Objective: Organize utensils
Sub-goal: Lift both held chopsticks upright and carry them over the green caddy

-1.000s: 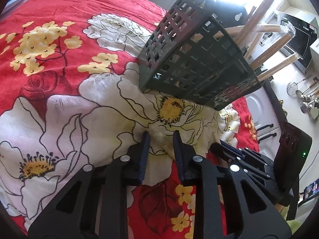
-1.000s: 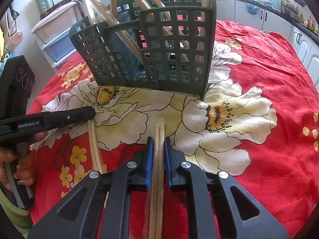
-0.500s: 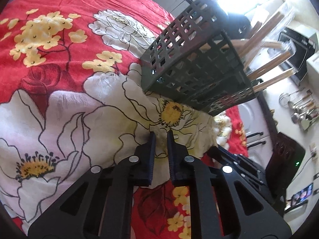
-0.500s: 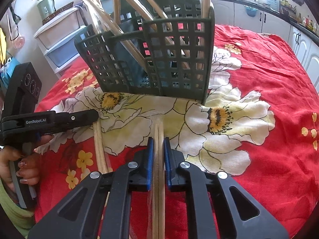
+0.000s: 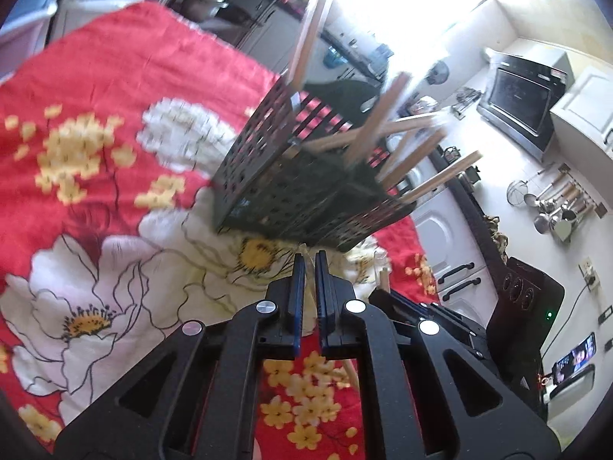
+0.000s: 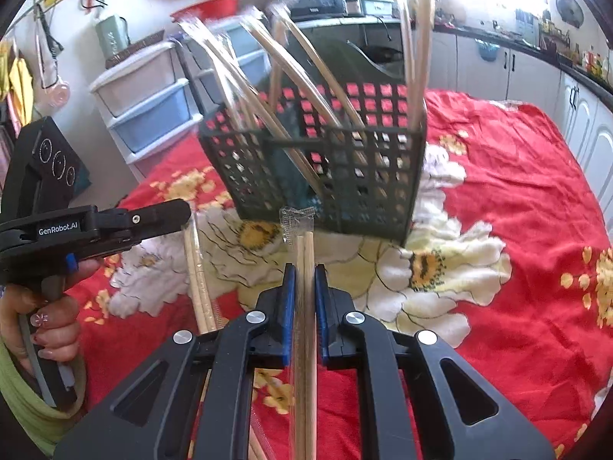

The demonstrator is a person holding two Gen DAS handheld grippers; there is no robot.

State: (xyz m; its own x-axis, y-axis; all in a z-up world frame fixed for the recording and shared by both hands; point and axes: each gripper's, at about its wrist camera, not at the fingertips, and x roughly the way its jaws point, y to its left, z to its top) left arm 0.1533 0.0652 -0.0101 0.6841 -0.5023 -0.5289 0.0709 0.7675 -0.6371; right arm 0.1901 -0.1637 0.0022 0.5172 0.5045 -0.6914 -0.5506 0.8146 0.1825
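Fingers of the left gripper (image 5: 310, 264) have just closed nearly together on nothing visible, before the dark lattice basket (image 5: 291, 188) of wrapped chopsticks on the floral cloth (image 5: 95, 153), while the right gripper (image 6: 304, 280) clamps a wrapped chopstick pair (image 6: 304, 306) pointing at that basket (image 6: 345, 180).

basket (image 6: 329, 176) on cloth (image 6: 517, 199) | chopsticks (image 6: 302, 88) in basket | wrapped pair (image 6: 199, 280) laid before basket, left

Red floral cloth (image 6: 517, 199) over the table, bearing dark lattice basket (image 6: 337, 180) and wrapped chopsticks (image 6: 197, 283).
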